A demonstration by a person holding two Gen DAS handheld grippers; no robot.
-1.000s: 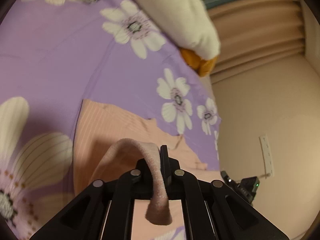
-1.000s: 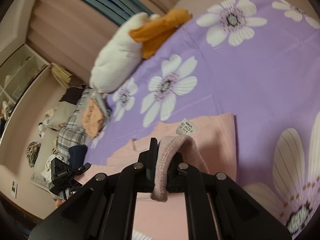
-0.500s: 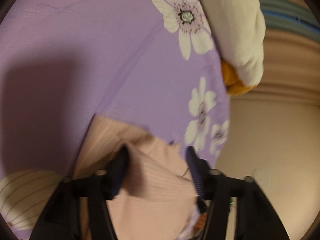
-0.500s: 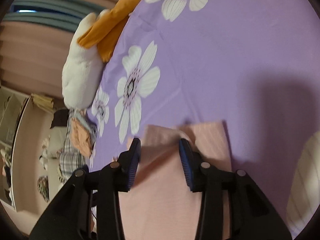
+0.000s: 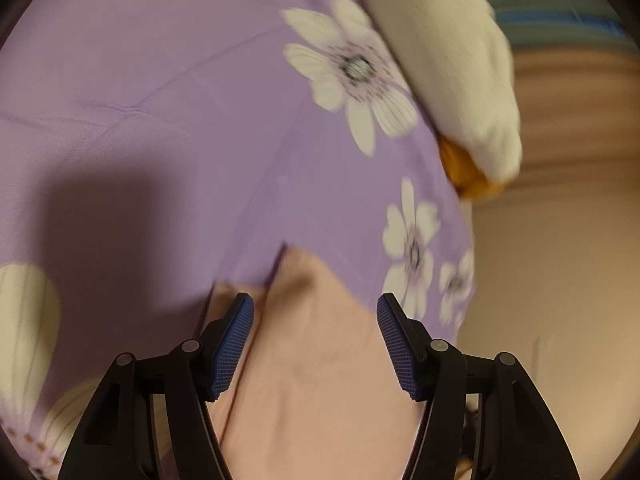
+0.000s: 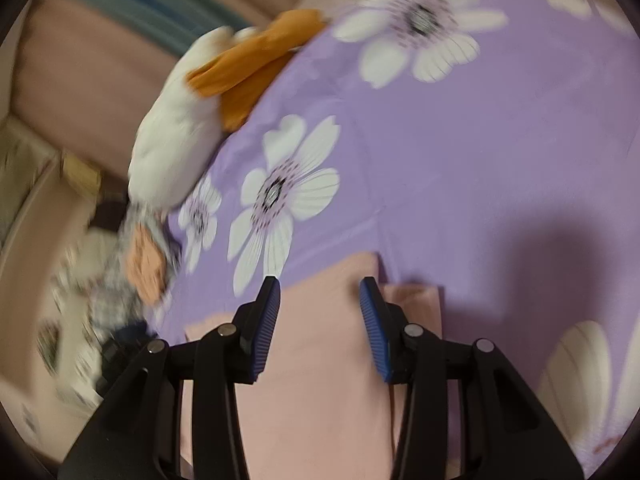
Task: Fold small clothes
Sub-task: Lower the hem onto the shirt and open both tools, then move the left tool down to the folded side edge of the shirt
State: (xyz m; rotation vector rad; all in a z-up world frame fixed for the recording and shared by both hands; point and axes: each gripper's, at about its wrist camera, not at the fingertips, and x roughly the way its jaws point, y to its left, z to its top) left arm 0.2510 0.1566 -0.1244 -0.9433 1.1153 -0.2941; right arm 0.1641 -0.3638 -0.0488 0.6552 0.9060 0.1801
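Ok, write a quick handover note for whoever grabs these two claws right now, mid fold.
Left claw: open, holding nothing, above the pink garment.
Right claw: open, empty, above the same garment.
The garment lies flat on the purple flowered sheet, a folded layer on top. A white and orange plush toy sits at the sheet's far edge.
Done: one fold laid down.
Left: probably further folds; blur hides details.

Left gripper (image 5: 315, 328) is pointing steeply downward, jaws standing well apart, blue ribbed pads (image 5: 234, 346) facing each other and gripping nothing. Right gripper (image 6: 319, 312) is angling down likewise, jaws parted more narrowly, pads (image 6: 374, 330) clear of any contact, nothing pinched between them.
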